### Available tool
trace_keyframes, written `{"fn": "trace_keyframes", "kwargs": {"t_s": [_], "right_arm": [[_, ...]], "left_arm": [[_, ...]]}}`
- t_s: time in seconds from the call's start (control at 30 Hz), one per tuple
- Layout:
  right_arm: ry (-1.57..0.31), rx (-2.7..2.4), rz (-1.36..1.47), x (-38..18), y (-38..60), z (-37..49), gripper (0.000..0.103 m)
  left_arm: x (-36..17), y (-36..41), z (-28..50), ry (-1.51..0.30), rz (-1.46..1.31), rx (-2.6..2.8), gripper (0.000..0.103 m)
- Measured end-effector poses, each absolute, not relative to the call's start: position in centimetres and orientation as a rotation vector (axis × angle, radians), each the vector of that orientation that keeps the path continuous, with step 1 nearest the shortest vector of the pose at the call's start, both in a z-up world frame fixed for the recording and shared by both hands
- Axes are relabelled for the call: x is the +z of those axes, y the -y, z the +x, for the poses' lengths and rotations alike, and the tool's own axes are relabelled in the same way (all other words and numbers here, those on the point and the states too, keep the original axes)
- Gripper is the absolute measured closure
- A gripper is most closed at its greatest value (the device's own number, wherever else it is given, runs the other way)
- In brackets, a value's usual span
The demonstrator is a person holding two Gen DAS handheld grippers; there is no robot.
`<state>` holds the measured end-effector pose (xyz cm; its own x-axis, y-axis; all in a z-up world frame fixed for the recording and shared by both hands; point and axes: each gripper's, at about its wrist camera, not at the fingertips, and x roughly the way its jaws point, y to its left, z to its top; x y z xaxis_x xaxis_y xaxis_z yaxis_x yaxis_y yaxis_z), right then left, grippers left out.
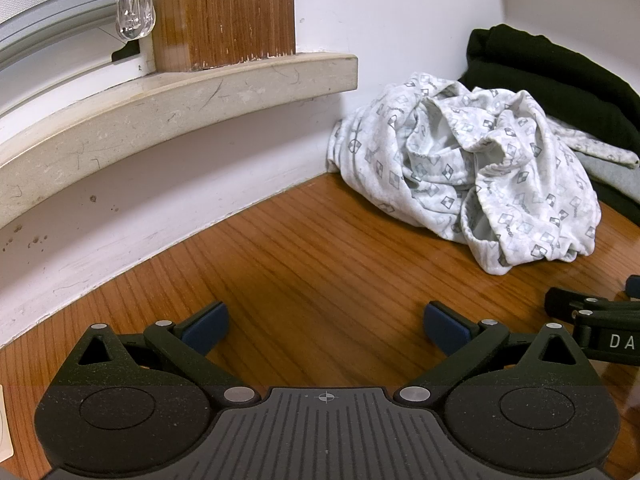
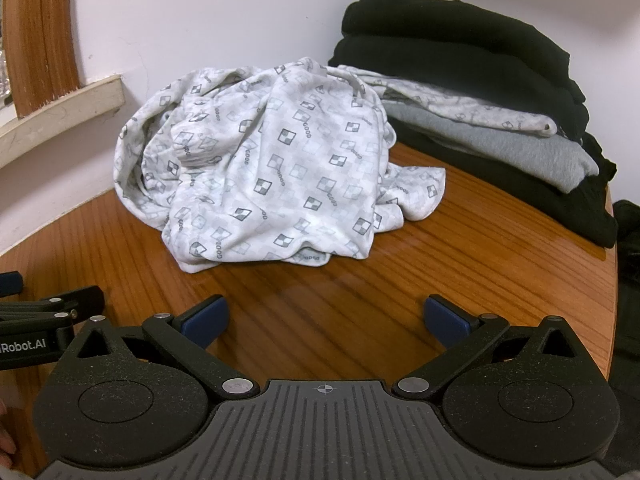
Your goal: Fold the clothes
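Status: the patterned white garment (image 2: 264, 168) sits crumpled in a heap at centre frame in the right wrist view, and at right of centre in the left wrist view (image 1: 472, 176). It lies on the wooden worktop (image 2: 360, 280), pushed up against the white wall (image 2: 220, 12). No fold started on it, no flat panel or edge laid out.

Upper right of the right wrist view: a stack of folded clothes (image 2: 480, 92), black on top, grey and more black below, with one patterned piece in between. Judged from that, part of the batch looks done and the heap is what's left. One sleeve or strip of the heap trails onto the stack, so the two touch.

Left gripper (image 1: 326, 322): fingers spread wide, nothing between them, hovering over bare worktop at lower centre, apart from the cloth. Right gripper (image 2: 326, 320): same, fingers apart, empty, near the heap's front edge but not touching.

A stone window ledge (image 1: 180, 96) runs along the upper left of the left view.

Remaining, as a judgement: pull the heap clear, spread flat, find seams, fold, then stack.
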<state>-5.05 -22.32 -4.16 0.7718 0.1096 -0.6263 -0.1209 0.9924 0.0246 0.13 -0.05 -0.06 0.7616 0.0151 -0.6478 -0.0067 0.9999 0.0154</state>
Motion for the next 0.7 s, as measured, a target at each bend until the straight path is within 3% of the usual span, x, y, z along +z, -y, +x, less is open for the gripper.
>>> {"fn": "trace_keyframes", "kwargs": {"t_s": [0.7], "right_arm": [[-0.677, 0.125, -0.017, -4.16, 22.38, -5.03, 0.0]], "left_arm": [[-0.07, 0.08, 0.12, -0.705, 0.012, 0.015, 0.0]]}}
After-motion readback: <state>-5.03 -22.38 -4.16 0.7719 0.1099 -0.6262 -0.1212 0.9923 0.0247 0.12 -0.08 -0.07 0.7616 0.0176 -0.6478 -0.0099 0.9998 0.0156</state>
